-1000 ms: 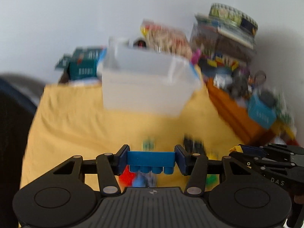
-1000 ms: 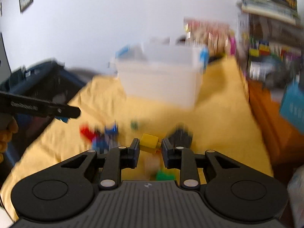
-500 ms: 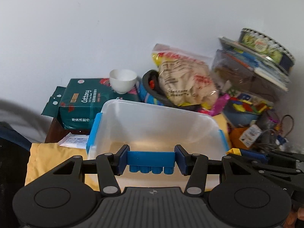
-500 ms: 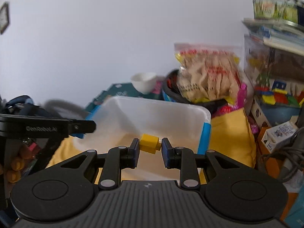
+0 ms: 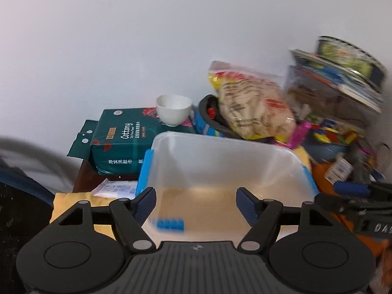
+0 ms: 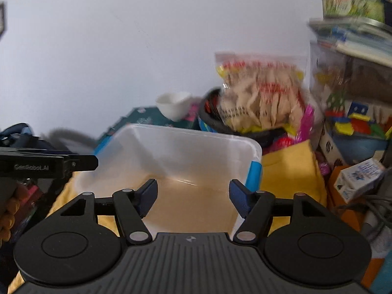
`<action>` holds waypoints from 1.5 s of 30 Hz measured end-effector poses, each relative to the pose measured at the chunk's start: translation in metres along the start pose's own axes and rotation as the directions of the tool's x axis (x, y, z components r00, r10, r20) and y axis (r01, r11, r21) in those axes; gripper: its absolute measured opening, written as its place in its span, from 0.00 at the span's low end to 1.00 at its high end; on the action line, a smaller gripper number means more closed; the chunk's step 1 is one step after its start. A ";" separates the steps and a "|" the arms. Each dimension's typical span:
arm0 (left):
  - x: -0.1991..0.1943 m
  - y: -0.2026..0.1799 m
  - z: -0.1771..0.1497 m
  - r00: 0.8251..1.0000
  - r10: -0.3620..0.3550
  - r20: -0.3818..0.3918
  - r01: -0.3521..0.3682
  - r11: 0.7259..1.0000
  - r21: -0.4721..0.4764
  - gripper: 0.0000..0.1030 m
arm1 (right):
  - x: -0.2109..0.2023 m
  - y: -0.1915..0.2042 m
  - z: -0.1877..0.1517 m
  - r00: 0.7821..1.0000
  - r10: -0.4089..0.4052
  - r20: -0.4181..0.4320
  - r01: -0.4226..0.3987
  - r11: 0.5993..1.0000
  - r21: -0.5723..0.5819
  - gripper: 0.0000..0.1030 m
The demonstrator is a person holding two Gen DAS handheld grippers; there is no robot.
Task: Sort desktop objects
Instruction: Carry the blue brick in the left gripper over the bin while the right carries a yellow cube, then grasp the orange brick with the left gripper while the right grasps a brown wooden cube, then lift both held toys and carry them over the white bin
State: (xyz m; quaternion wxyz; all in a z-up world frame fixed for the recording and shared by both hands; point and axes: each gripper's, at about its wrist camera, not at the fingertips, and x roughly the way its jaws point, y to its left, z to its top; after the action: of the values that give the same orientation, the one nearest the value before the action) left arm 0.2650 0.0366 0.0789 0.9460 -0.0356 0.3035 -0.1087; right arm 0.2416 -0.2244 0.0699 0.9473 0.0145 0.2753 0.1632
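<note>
Plain white wall (image 5: 122, 49) behind; yellow cloth (image 6: 289, 171) spread over the counter, clutter piled along the back and right. Clear plastic bin (image 5: 220, 147) with blue side latches centred ahead in both wrist views, its open top facing up.

Left gripper (image 5: 196, 203) over the near rim of the bin, jaws spread wide, nothing between them. Blue toy brick (image 5: 170, 224) inside the bin, below and left of the gap, blurred, clear of both blue pads (image 5: 147, 203); resting or in mid-air, cannot tell.

Right gripper (image 6: 193, 198) likewise above the bin's near edge, jaws wide apart and empty, tan floor of the bin showing between them. Each gripper visible at the edge of the other's view: right one at far right of the left view, left one at far left of the right view.

Behind the bin: green tissue pack (image 5: 120, 144) with a white bowl (image 5: 174, 110) on top, black basket (image 6: 210, 117) holding a snack bag (image 5: 252, 107). Stacked books and a printed tin (image 6: 352, 0) at upper right, blurred. Small white carton (image 6: 360, 178) at right, beside cables.
</note>
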 end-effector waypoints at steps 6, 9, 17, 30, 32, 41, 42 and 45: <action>-0.069 -0.001 -0.096 0.999 -0.038 -0.035 0.040 0.997 0.070 0.73 | -0.067 0.022 -0.104 0.996 0.038 -0.077 -0.043 0.997 -0.066 0.66; -0.099 -0.013 -0.153 0.994 -0.053 -0.093 0.061 0.994 0.087 0.73 | -0.088 0.038 -0.157 0.986 0.059 -0.156 -0.072 0.994 -0.082 0.66; -0.106 -0.049 -0.245 0.962 -0.058 -0.268 0.085 0.992 0.091 0.67 | -0.077 0.056 -0.213 0.965 0.033 -0.258 -0.070 0.988 -0.135 0.43; -0.080 -0.047 -0.266 0.937 -0.036 -0.348 0.030 0.999 -0.022 0.36 | -0.059 0.059 -0.221 0.961 0.019 -0.277 -0.057 0.990 -0.132 0.44; -0.080 -0.050 -0.267 0.937 -0.037 -0.347 0.034 0.999 -0.015 0.36 | -0.056 0.059 -0.223 0.959 0.020 -0.281 -0.059 0.990 -0.131 0.43; -0.090 -0.048 -0.253 0.956 -0.057 -0.287 0.056 0.998 -0.011 0.30 | -0.073 0.049 -0.209 0.973 0.071 -0.221 -0.091 0.992 -0.084 0.32; -0.093 -0.046 -0.248 0.959 -0.059 -0.276 0.057 0.998 -0.016 0.30 | -0.078 0.048 -0.204 0.976 0.074 -0.205 -0.090 0.993 -0.074 0.32; -0.101 -0.040 -0.226 0.972 -0.055 -0.229 0.048 0.998 -0.033 0.30 | -0.092 0.043 -0.182 0.985 0.087 -0.150 -0.095 0.995 -0.042 0.31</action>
State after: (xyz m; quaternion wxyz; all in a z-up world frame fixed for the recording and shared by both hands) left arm 0.0465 0.0207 -0.0423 0.9007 -0.0436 0.4114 -0.1324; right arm 0.0602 -0.2243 -0.0322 0.9159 -0.0084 0.3397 0.2136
